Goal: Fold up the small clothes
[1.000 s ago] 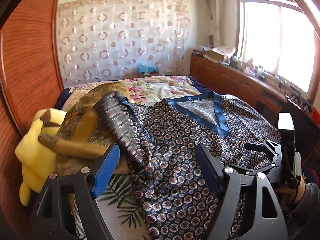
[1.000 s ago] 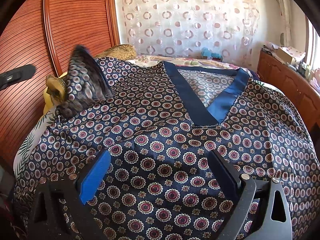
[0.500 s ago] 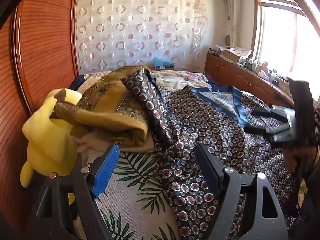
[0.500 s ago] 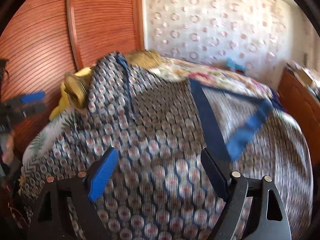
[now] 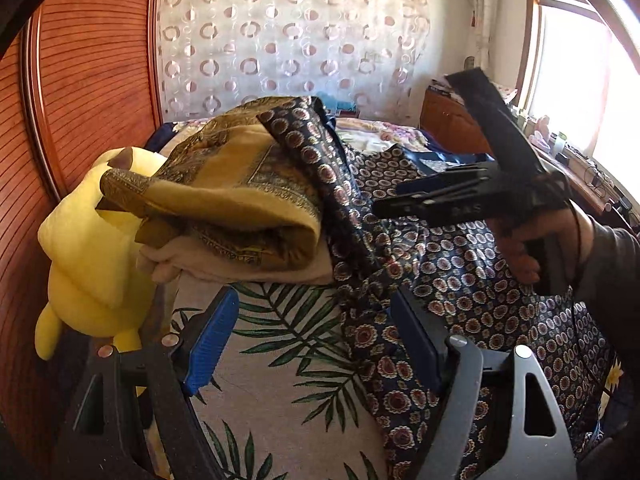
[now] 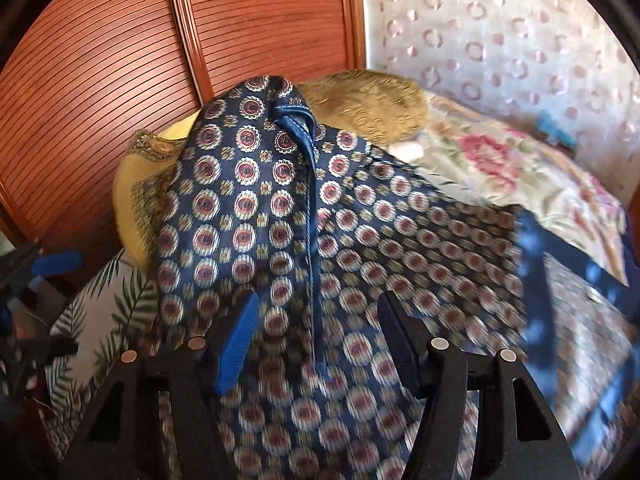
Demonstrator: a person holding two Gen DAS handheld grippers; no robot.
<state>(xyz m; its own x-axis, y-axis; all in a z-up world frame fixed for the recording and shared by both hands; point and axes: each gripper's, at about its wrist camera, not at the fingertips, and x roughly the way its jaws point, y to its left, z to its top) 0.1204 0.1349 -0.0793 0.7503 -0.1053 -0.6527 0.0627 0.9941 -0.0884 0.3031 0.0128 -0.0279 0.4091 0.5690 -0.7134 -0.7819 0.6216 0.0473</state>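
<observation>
Garment: a navy patterned top (image 6: 248, 200) with blue trim, spread over the bed; it fills the centre and lower part of the right wrist view and the right half of the left wrist view.
Right jaws: the right gripper (image 6: 316, 340) stands with a clear gap between its pads and has just been closing; cloth lies below and between the pads, but no pinch is visible, so nothing is held.
Left jaws: the left gripper (image 5: 308, 344) is wide apart and empty, low centre of its frame, over the leaf-print sheet (image 5: 280, 360) at the garment's edge.
Sleeve: one sleeve (image 6: 256, 128), edged by a blue seam (image 6: 310, 200), lies draped up over a mustard folded cloth (image 5: 240, 208), upper centre.
Change: against the view a second ago, the right gripper has swung from the garment's middle toward this sleeve, now just ahead of its pads.
Meaning: judged, folding has barely begun; the sleeve is the likely next grasp, to be brought inward.
Surroundings: yellow plush toy (image 5: 84, 248) at left; wooden wardrobe (image 6: 120, 60) behind.
</observation>
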